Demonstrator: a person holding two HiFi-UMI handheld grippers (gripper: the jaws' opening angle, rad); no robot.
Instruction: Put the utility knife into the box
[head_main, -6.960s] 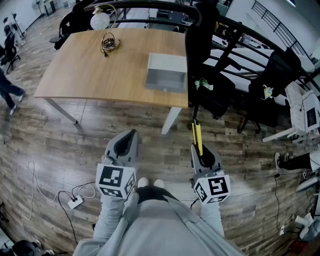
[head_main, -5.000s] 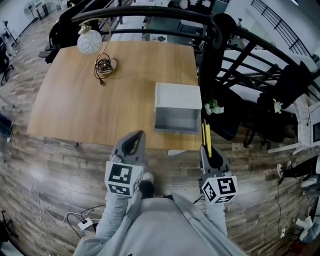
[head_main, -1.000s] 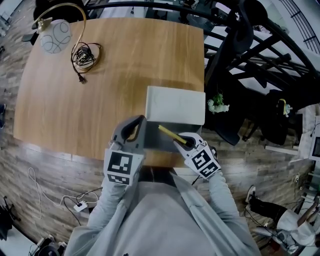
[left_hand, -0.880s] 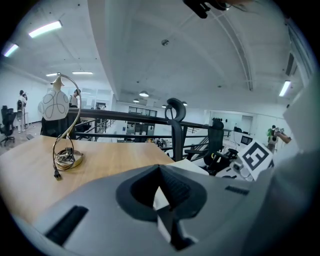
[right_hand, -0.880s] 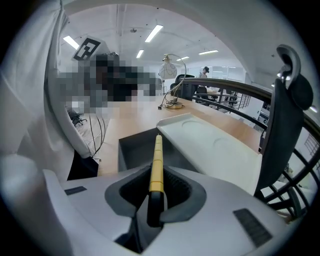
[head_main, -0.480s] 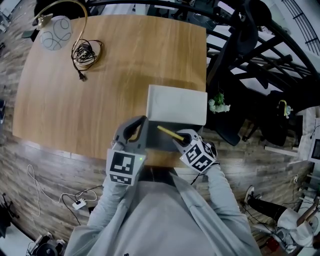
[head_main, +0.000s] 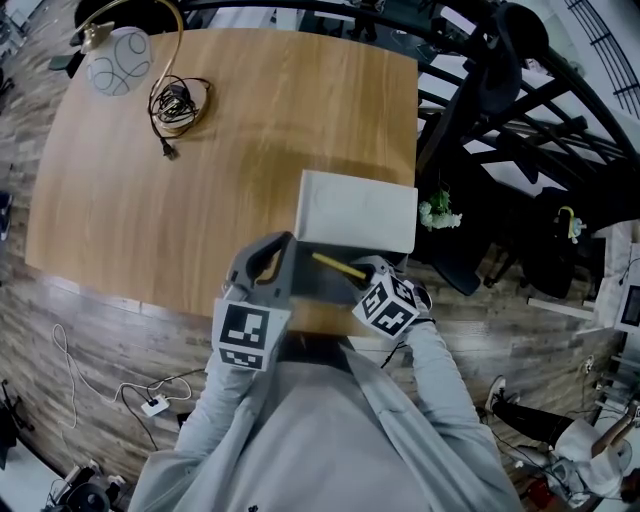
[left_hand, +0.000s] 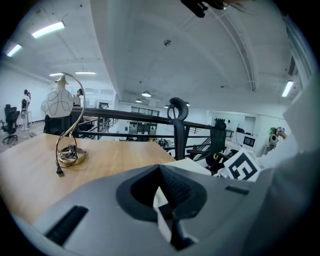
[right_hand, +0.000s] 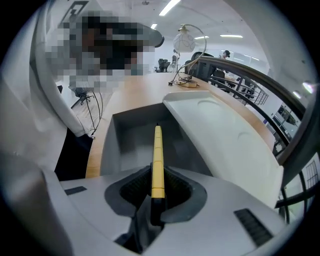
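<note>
Wooden table (head_main: 250, 120), rectangular grey box (head_main: 357, 212), slim yellow utility knife (head_main: 338, 266).

Box (right_hand: 131, 137) interior open; raised lid (head_main: 357, 212) blocks far side; left claw (head_main: 278, 245) alongside.

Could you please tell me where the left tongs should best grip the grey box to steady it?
Probably the left wall rim of the box, from above: that thin upright edge is bare and nearest the left tongs.

A slim yellow utility knife (head_main: 338, 266), clamped in the right gripper (head_main: 366, 284), points toward ten o'clock over an open grey box (head_main: 318, 285), its white lid (head_main: 357, 210) raised at twelve o'clock.
</note>
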